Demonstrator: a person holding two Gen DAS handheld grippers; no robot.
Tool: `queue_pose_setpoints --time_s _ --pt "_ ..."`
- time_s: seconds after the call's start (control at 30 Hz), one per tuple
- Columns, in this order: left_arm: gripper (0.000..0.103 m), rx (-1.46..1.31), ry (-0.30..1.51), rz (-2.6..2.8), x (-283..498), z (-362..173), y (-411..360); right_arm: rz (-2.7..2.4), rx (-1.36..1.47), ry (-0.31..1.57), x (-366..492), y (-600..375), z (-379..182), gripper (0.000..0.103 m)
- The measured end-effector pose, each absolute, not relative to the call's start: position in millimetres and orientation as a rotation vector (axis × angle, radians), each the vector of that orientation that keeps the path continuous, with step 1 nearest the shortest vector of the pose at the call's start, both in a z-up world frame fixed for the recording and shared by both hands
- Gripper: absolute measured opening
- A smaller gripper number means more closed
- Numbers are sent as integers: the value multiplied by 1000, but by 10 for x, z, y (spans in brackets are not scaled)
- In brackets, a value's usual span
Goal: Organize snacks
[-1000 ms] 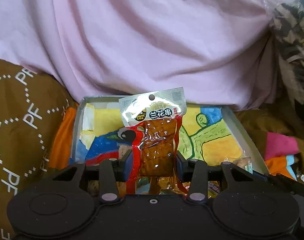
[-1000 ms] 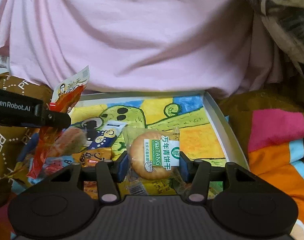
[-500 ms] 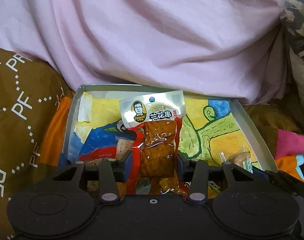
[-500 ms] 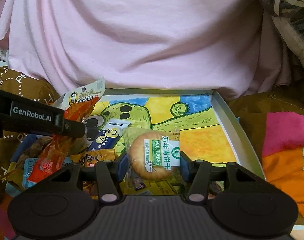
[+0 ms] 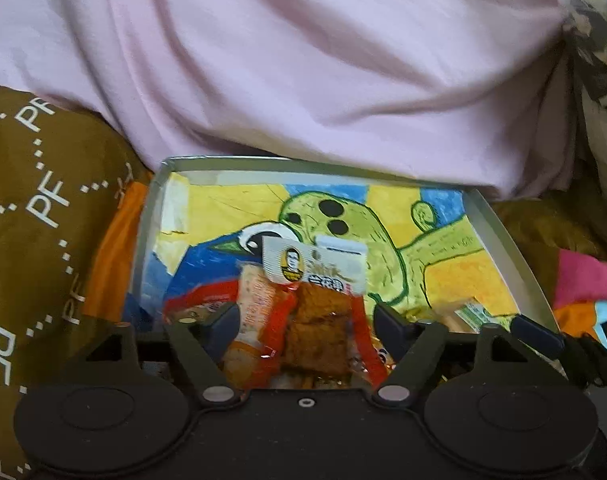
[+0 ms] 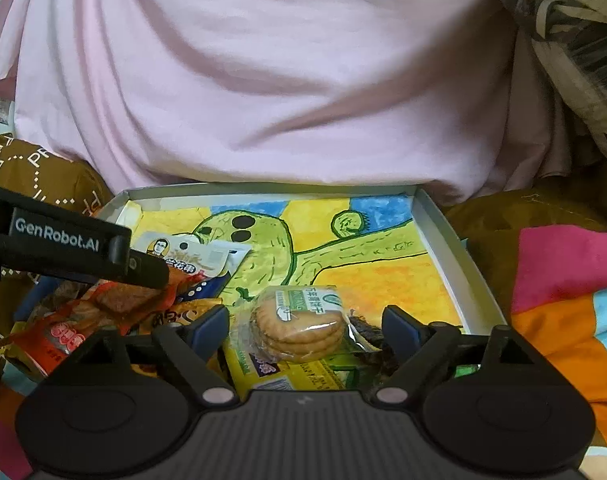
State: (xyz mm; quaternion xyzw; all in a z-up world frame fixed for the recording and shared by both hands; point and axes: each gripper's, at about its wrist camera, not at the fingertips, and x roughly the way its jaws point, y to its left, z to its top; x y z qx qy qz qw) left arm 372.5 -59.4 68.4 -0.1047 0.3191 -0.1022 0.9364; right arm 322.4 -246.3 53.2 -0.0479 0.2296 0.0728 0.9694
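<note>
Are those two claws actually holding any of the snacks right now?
No. Both sets of fingers are spread; the tofu packet and biscuit pack lie loose between them.

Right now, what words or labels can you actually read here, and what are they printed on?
"GenRobot.AI": side of the left gripper.
"PF": repeated on the brown cloth.
"万年青饼干": green label of the biscuit pack.
Tofu snack packet: portrait logo, lettering blurred.
Red packet and blue sachet: print unreadable.
</note>
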Motion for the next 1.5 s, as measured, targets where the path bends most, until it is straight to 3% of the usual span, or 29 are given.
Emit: queue_pose_setpoints --time_s 0.07,0.13,0.3,1.5 --pt "84 -224 634 -206 3700 711 -561 143 -92 459 3204 -2479 540 92" --pt "97 -239 619 -188 3672 740 -529 135 -83 447 3173 -2495 561 96" --pt "102 -271 590 -161 3587 790 -449 122 -64 405 3055 -2516 651 101" --pt "102 -179 423 26 2401 998 -100 146 10 283 2079 -2625 974 103"
